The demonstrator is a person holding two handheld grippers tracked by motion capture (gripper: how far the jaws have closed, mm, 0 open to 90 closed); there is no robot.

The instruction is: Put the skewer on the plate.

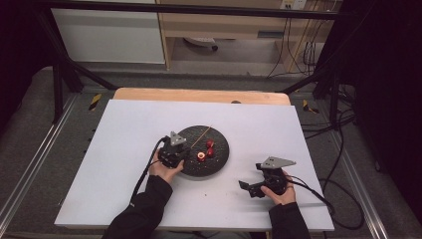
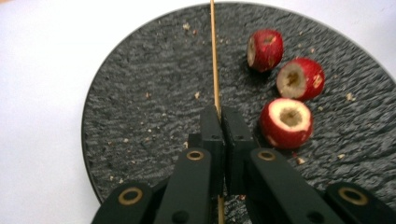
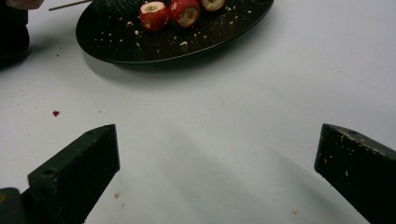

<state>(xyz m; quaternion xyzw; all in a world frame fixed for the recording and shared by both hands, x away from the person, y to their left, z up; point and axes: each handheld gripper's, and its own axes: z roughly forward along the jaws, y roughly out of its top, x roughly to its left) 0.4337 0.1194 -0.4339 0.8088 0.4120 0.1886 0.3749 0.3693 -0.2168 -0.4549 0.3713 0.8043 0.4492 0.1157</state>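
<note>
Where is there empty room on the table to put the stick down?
The white table is bare left of the black plate and along the far edge beyond it. On the plate, the left half, where the left gripper holds the stick, has just crumbs. Its right side is crowded with three red fruits. The open right gripper takes the near right corner.

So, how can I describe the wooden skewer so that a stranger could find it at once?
Look at the round black plate in the middle of the white table. Over its left half, the left gripper is shut on a thin, pale wooden skewer that runs straight across the plate. Its neighbours are three round red cored fruits, so it is the one long, thin stick there.
</note>
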